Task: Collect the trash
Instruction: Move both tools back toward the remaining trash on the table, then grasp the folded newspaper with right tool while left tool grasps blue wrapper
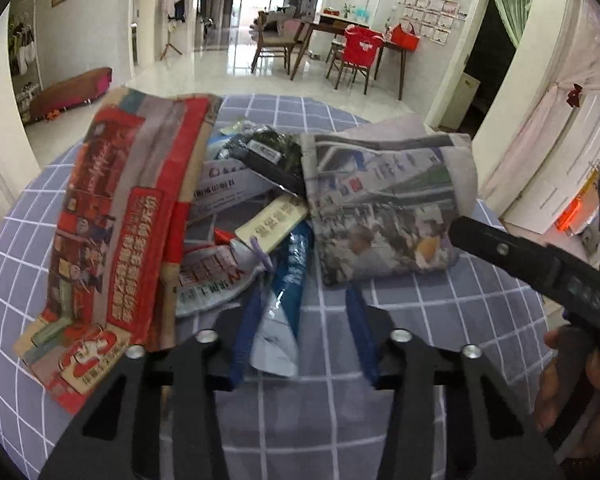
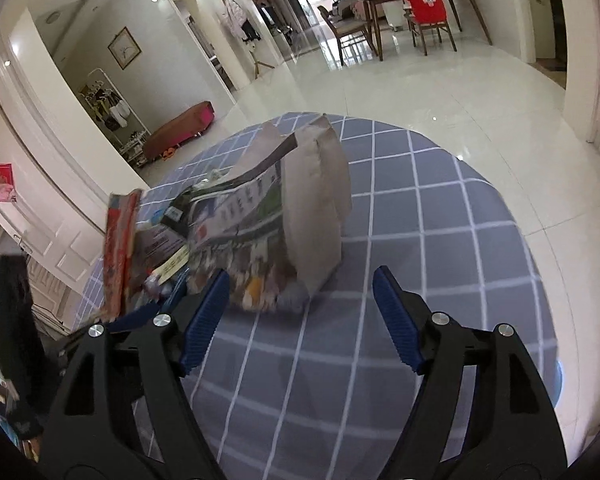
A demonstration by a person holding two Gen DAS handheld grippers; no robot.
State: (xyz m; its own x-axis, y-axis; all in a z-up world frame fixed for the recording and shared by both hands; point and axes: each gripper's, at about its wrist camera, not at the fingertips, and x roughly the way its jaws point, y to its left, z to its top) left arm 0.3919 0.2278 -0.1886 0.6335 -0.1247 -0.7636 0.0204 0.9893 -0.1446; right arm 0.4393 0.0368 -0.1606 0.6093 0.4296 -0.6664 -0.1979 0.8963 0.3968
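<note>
On the checked tablecloth (image 1: 440, 304), the left gripper (image 1: 300, 332) is spread wide, a blue-and-white wrapper (image 1: 286, 304) lying loose between its fingers at the trash pile's near edge. The right gripper (image 2: 300, 312) gapes empty, with a folded newspaper (image 2: 284, 216) just beyond its left finger (image 2: 204, 320).

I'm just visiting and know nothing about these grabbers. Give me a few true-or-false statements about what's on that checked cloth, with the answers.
1. The left gripper is open. True.
2. The blue and white wrapper lies between its fingers. True.
3. The checked cloth is green. False: it is grey-blue with white lines.
4. The right gripper is shut on the grey newspaper. False: it is open, holding nothing.
5. The red newspaper lies left of the pile. True.
</note>
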